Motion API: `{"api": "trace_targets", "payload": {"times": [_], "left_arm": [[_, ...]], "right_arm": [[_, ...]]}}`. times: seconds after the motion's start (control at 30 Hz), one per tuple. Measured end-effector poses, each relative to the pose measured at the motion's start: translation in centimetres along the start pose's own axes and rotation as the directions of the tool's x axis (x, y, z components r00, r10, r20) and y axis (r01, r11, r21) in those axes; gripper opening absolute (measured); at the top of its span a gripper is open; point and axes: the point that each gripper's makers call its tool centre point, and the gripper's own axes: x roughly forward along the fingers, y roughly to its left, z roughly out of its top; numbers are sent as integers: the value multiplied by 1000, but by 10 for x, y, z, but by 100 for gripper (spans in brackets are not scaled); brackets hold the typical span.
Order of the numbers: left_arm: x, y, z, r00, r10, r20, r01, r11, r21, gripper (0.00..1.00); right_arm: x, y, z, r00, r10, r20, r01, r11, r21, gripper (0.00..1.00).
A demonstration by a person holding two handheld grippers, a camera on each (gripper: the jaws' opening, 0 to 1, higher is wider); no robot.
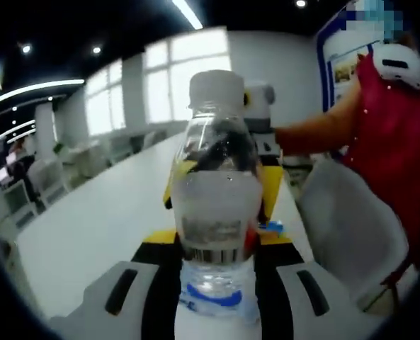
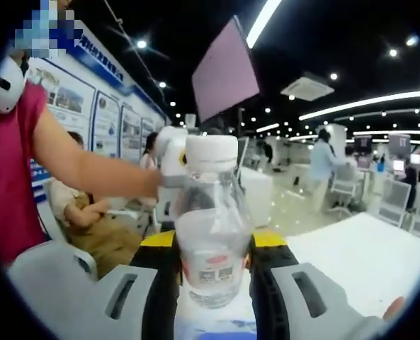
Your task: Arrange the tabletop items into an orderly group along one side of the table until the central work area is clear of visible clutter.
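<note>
A clear plastic water bottle (image 1: 217, 177) with a white cap stands between my left gripper's (image 1: 217, 265) jaws, whose black pads press its lower body. In the right gripper view a clear bottle (image 2: 211, 234) with a white cap and a red-printed label sits the same way in my right gripper (image 2: 213, 273). I cannot tell whether both views show one bottle. Behind the bottle in each view the opposite gripper faces me: its yellow and white housing (image 1: 270, 180) on one side, its white housing (image 2: 171, 152) on the other.
A long white table (image 1: 103, 219) runs away on the left, and its bare top (image 2: 365, 255) lies at lower right. A person in red (image 1: 394, 142) stands close, arm (image 2: 89, 170) stretched out. A white chair (image 1: 351, 227) stands beside them. A mauve panel (image 2: 224, 71) hangs above.
</note>
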Motion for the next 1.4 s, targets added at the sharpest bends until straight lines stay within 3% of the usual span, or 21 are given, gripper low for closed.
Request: {"api": "trace_targets", "payload": {"times": [0.17, 0.2, 0.33, 0.47, 0.57, 0.73, 1.13, 1.4], "left_arm": [[6, 27, -34, 998, 9, -55, -10, 1000, -19, 36], [8, 32, -44, 997, 9, -75, -11, 1000, -27, 36], [12, 48, -69, 994, 14, -110, -18, 999, -42, 36], [15, 61, -90, 991, 21, -134, -30, 997, -71, 36], [20, 67, -109, 983, 15, -183, -30, 996, -83, 35], [27, 71, -130, 977, 4, -215, -27, 994, -105, 35], [28, 72, -157, 955, -15, -297, -12, 996, -89, 36], [29, 72, -156, 960, -10, -281, -17, 996, -92, 36]], "right_arm": [[17, -24, -33, 999, -22, -46, 23, 999, 29, 37], [21, -29, -43, 995, -22, -94, 26, 999, 39, 37], [36, -39, -63, 984, -23, -179, 20, 1000, -18, 37], [47, -55, -88, 979, -39, -198, 47, 998, 35, 37], [52, -59, -105, 974, -47, -222, 57, 998, 38, 37], [56, -64, -127, 964, -50, -261, 66, 996, 55, 37], [61, -63, -152, 950, -57, -306, 85, 993, 80, 37], [61, -63, -151, 949, -62, -309, 86, 994, 62, 38]]}}
